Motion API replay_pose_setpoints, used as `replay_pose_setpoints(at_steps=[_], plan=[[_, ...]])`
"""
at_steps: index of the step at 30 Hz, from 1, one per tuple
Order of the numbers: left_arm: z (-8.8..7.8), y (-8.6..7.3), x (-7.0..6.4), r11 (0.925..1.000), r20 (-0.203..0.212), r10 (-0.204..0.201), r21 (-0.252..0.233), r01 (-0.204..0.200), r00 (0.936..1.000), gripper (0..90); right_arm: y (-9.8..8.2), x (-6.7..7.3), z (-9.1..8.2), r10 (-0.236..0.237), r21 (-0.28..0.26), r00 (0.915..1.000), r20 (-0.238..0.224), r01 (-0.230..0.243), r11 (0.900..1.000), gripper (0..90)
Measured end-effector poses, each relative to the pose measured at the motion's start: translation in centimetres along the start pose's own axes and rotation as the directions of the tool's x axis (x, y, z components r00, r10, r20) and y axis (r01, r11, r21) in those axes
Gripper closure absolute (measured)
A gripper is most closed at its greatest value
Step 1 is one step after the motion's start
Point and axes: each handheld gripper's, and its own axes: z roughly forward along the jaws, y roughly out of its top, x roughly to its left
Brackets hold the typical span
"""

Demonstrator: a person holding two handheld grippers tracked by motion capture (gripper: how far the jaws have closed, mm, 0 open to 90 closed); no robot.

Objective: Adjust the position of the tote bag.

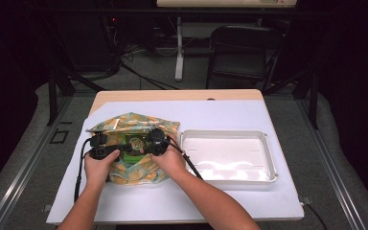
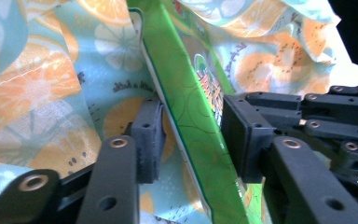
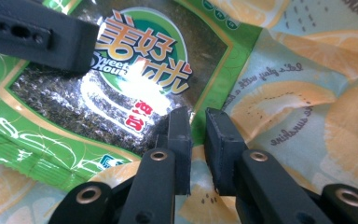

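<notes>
Snack packet (image 3: 121, 88): green foil pouch with a dark seaweed picture, a round red-and-white logo and the words "Sweet Hour"; glossy, glare on its face.
Packet pose: in the left gripper view (image 2: 191, 116) it shows edge-on, tilted, between the two jaws.
Packet place: on the fabric bag, at its middle (image 1: 135, 145).
Fabric bag (image 1: 134, 125): pale blue cloth printed with orange slices, crumpled, lying on the left half of the counter.
</notes>
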Motion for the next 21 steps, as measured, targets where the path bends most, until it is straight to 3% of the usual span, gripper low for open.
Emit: replay_pose_setpoints(at_steps=[2,4,5,14,19,21], plan=[[0.0,0.0,-0.2,1.0,-0.003,-0.001,-0.008,0.001,1.0,62.3,-0.2,0.2,0.2,0.027,-0.032,0.9996,0.0,-0.027,0.999,79.8],[-0.1,0.1,-0.2,1.0,-0.008,-0.005,-0.007,0.005,0.9999,63.7,-0.1,0.0,0.0,0.01,-0.011,0.9999,-0.003,-0.011,1.0,78.6],[-0.1,0.1,-0.2,0.9999,-0.009,-0.014,-0.009,0.014,0.9999,64.6,-0.2,0.1,0.1,0.027,-0.032,0.9996,-0.005,-0.027,0.999,77.9],[-0.8,0.1,-0.2,0.9944,0.02,-0.045,-0.095,0.046,0.9988,72.7,-0.2,0.3,-1.2,-0.012,-0.052,0.9999,-0.004,0.012,0.999,71.8],[-0.9,0.0,0.0,0.9922,0.027,-0.062,-0.107,0.064,0.9977,73.0,-0.5,1.0,-2.9,-0.013,-0.105,0.9981,-0.06,0.007,0.994,70.6],[-0.9,0.1,0.0,0.992,0.035,-0.065,-0.106,0.068,0.9973,73.0,-0.8,1.4,-3.6,-0.051,-0.102,0.9947,-0.089,0.042,0.994,70.3]])
